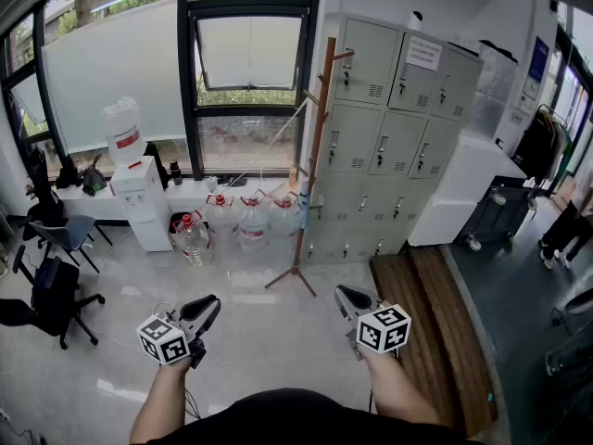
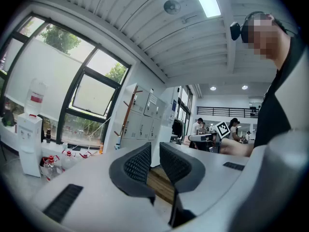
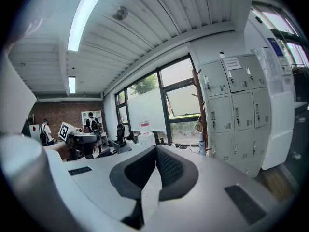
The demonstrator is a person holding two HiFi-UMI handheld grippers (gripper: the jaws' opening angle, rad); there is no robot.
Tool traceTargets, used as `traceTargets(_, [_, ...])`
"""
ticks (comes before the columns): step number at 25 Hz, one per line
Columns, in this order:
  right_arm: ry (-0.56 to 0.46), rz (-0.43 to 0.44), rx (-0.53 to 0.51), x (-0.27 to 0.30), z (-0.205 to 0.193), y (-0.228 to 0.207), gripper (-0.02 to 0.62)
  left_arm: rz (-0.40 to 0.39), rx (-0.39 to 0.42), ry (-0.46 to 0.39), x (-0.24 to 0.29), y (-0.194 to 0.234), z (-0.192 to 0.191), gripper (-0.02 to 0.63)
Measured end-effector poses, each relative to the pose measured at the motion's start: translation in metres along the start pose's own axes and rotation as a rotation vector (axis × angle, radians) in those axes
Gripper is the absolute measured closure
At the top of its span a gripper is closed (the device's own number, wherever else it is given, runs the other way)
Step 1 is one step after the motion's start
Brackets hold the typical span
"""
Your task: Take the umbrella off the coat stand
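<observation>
We hold both grippers low in front of us, well apart from the tall brown wooden coat stand (image 1: 316,156), which rises between the dark-framed window (image 1: 248,82) and the grey metal lockers (image 1: 394,142). What we take for the umbrella (image 1: 303,209), a small pale blue folded bundle, hangs low against the stand's pole; it is too small to make out more. The left gripper (image 1: 209,306) has its dark ribbed pads (image 2: 137,164) a narrow gap apart, with nothing between them. The right gripper (image 1: 344,294) has its pads (image 3: 170,166) pressed together at the tips, also on nothing. To the left of the stand's feet, clear plastic water bottles with red caps (image 1: 252,226) stand on the pale floor, and further left is a white water dispenser (image 1: 141,197). A brown wooden platform (image 1: 417,323) lies before the lockers.
</observation>
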State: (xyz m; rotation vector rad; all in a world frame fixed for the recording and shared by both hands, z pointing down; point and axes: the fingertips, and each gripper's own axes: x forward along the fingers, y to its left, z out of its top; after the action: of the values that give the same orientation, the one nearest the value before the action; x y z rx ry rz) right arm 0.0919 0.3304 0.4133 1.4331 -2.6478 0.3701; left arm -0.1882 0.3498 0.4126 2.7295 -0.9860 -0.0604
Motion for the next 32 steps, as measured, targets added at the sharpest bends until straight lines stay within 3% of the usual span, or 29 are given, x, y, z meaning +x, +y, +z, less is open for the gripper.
traceTargets(11, [0.033,-0.016,0.014,0.034,-0.011,0.024,0.58,-0.052,0.017,0.018,-0.005,0.029,0.008,0.535])
traceTargets(20, [-0.015,-0.023,0.036,0.053,-0.007,0.054,0.581,-0.096,0.026,0.034,-0.021,0.052,0.016,0.535])
traceTargets(32, [0.016,-0.045,0.052,0.08,-0.026,0.035,0.581,-0.088,0.02,0.053,-0.002,0.08,0.011,0.535])
